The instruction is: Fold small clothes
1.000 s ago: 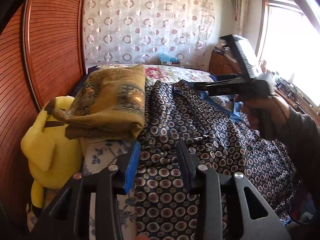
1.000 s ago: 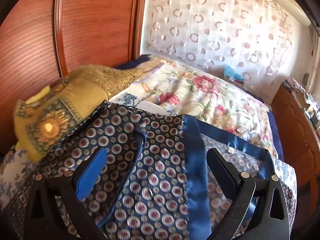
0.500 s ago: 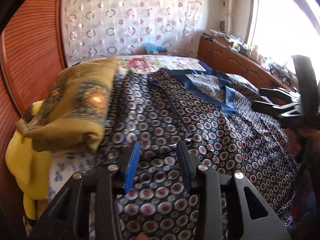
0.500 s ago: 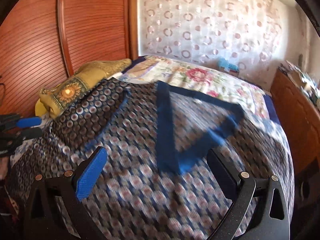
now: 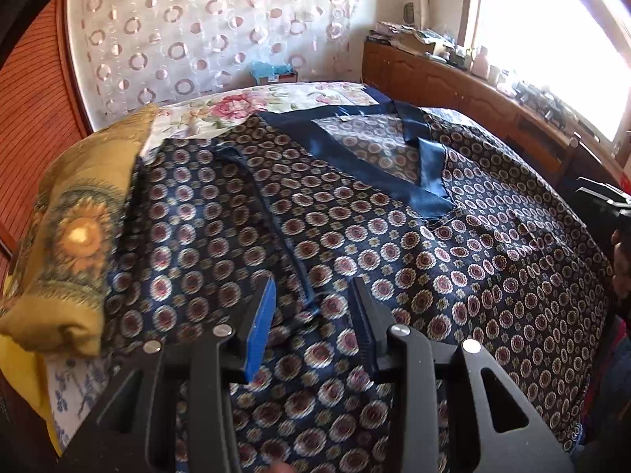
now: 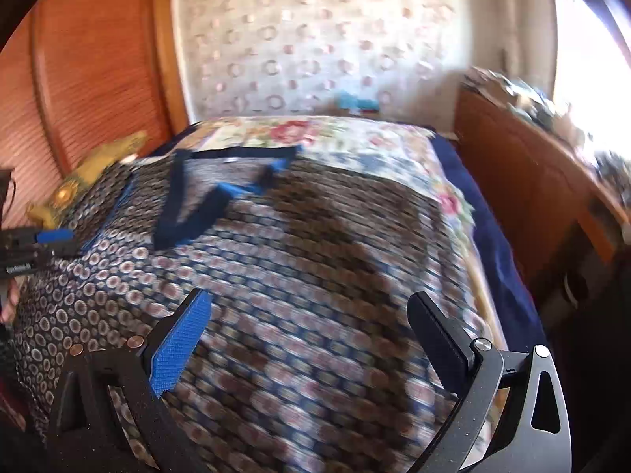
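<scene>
- Hovering over the patterned pyjama top [image 5: 394, 236], the left gripper [image 5: 311, 315] has fingers partly apart, holding nothing.
- The right gripper [image 6: 311, 339] is spread wide, empty.
- The top lies flat on the bed [image 6: 355, 138], beside a yellow folded cloth [image 5: 75, 236].

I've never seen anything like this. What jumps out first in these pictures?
A dark blue patterned garment with a shiny blue collar lies spread flat across the bed and fills both views. To its left sits a folded mustard-yellow cloth against the wooden headboard. In the foreground, the left claw and the right claw are both open, holding nothing.
</scene>
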Motion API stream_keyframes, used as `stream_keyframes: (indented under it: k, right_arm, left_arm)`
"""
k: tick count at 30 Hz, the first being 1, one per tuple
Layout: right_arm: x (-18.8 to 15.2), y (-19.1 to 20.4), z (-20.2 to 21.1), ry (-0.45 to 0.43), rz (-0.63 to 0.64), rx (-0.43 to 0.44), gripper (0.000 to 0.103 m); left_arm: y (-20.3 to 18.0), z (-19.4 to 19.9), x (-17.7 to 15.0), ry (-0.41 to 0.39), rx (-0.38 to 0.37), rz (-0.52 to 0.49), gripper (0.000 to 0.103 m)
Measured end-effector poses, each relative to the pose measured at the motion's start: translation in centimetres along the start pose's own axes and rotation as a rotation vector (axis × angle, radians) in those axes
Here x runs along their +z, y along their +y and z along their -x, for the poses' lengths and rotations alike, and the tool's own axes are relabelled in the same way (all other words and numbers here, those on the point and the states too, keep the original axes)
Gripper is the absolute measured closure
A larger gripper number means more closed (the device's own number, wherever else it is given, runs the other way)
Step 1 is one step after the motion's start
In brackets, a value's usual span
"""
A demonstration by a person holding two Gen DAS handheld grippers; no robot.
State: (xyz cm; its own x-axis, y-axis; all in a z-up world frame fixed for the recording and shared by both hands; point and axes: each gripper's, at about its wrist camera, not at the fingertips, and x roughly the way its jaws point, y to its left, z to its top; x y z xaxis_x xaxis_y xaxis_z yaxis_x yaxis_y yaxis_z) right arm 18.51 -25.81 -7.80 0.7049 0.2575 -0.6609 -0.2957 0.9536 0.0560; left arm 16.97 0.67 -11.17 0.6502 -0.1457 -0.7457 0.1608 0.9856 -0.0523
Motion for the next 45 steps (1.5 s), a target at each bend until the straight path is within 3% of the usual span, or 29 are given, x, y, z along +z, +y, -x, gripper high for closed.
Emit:
stream_keyframes:
  k: [11,14,18,22,26,30,32,35,45]
  right_arm:
    - [-1.7,-8.3,1.4,0.038,-0.100,-0.108,0.010]
    - [-2.5,-9.3,0.9,0.066,-0.125,-0.094,0.015]
    - [-3.5,-10.6,0.3,0.101,-0.175,-0.058,0.031]
    - [-3.9,-10.5,-0.1,0.125,-0.176,-0.055,0.044]
    - [-4.4,-10.4,-0.5,0.162,-0.160,-0.052,0.066]
    - [-4.5,-10.1,-0.2,0.152,-0.140,-0.049,0.076]
    - [-4.5,-9.9,0.0,0.150,-0.121,-0.071,0.082]
    - [-4.3,-9.1,0.3,0.151,-0.040,-0.146,0.099]
    - [-2.0,-6.3,1.7,0.065,0.036,-0.124,0.103]
  left_arm:
    - [-2.0,-2.6,0.6,0.068,-0.019,-0.047,0.067]
    - [-2.4,-2.8,0.4,0.063,-0.012,-0.064,0.066]
    - [-2.7,-2.9,0.3,0.044,-0.021,-0.070,0.061]
    - [-3.3,-3.0,0.1,0.038,-0.044,-0.096,0.049]
    - [-3.6,-3.1,0.2,0.040,-0.047,-0.103,0.047]
    - [-3.7,-3.2,0.3,0.041,-0.050,-0.103,0.046]
    - [-3.7,-3.2,0.3,0.041,-0.048,-0.104,0.046]
    - [-3.7,-3.2,0.3,0.041,-0.045,-0.105,0.046]
    - [-3.7,-3.2,0.3,0.041,-0.045,-0.105,0.045]
